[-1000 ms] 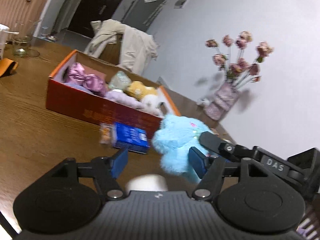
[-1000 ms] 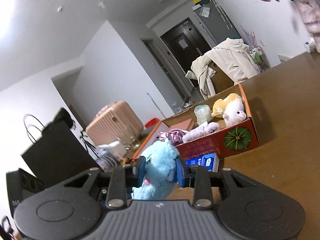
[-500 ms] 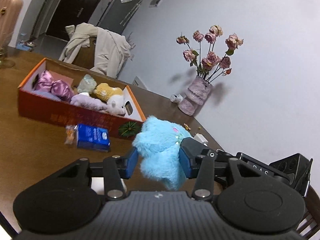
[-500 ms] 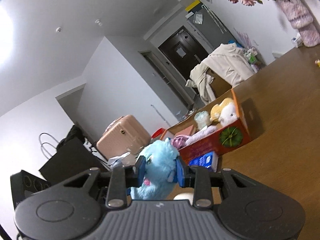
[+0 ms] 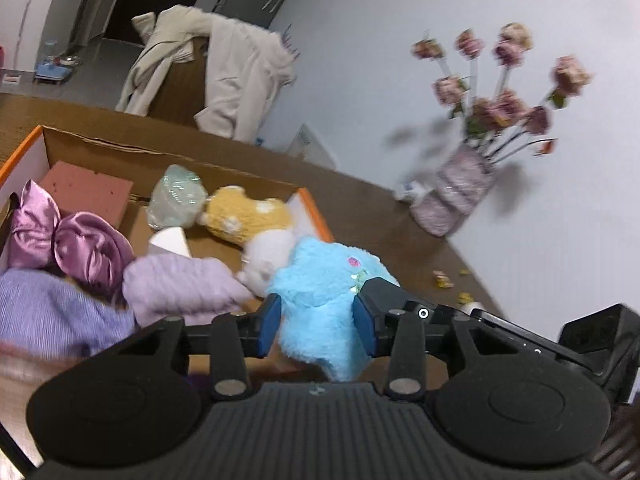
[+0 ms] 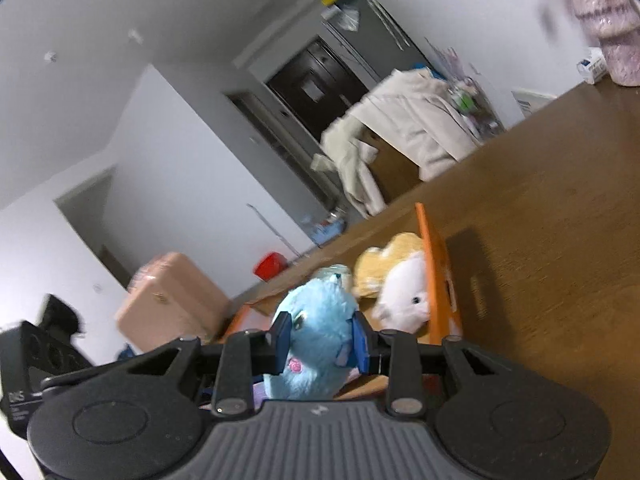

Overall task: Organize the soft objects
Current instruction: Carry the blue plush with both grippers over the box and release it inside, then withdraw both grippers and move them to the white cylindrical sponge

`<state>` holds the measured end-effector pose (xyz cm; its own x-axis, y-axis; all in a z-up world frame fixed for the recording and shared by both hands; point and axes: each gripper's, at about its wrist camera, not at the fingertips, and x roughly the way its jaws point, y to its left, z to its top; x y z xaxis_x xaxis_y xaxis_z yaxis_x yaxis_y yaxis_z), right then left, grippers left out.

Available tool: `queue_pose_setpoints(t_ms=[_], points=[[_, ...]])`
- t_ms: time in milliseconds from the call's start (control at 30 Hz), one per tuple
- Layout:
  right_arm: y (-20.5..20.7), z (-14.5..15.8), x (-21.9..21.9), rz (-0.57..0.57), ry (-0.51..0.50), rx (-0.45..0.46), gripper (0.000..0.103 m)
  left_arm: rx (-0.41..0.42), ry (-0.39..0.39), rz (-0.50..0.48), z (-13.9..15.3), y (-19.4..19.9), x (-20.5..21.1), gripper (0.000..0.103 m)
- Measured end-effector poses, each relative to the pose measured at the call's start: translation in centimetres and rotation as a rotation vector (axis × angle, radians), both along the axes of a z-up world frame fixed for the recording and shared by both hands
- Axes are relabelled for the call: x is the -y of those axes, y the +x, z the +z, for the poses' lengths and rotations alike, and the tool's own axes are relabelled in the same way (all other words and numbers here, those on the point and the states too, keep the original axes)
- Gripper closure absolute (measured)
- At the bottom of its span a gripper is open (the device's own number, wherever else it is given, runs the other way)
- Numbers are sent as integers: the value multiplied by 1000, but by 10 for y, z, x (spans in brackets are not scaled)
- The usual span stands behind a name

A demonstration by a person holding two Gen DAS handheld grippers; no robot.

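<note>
Fluffy sky-blue plush toy (image 5: 320,296) with long shaggy pile and a small pink embroidered patch is pinched from two sides at once: the left tongs (image 5: 318,322) have just been closing and their blue pads now press into its fur, and the right tongs (image 6: 320,342) are clamped on it too. It hangs over the near right corner of the open orange cardboard box (image 5: 316,216), which sits on the brown wood-grain surface (image 6: 560,240).

Inside the box lie a shiny purple satin bow (image 5: 68,244), a dusty-pink spongy block (image 5: 86,192), a crinkly pale-green wrapped bundle (image 5: 176,196), a yellow and white plush animal (image 5: 252,220), a ribbed lilac furry piece (image 5: 180,284) and a finer-ribbed lavender fabric (image 5: 52,312).

Only the left wrist view shows the fuzzy pink vase of dried pink roses (image 5: 460,188) in full, near the surface's far edge. Only the right wrist view shows the plush animal's white face and a ridged pink suitcase (image 6: 172,308) beyond the surface.
</note>
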<state>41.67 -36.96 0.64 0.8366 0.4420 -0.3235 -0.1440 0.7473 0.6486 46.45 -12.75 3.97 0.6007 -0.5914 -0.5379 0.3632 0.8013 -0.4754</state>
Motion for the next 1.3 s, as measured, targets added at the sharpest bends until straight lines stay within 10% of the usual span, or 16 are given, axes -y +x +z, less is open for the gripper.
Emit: queue_pose_setpoints(t_ms=[167, 300, 533, 900, 1300], points=[[33, -18, -19, -36, -139, -73, 72, -54, 58, 11, -27, 33, 2, 63], [22, -13, -27, -53, -243, -9, 41, -24, 106, 23, -31, 30, -4, 59], [1, 13, -24, -83, -281, 57, 39, 72, 140, 41, 0, 3, -16, 53], [-89, 43, -29, -79, -348, 124, 30, 265, 256, 153, 43, -110, -64, 35], [-203, 23, -69, 20, -451, 106, 26, 292, 275, 240, 23, -235, -103, 26]])
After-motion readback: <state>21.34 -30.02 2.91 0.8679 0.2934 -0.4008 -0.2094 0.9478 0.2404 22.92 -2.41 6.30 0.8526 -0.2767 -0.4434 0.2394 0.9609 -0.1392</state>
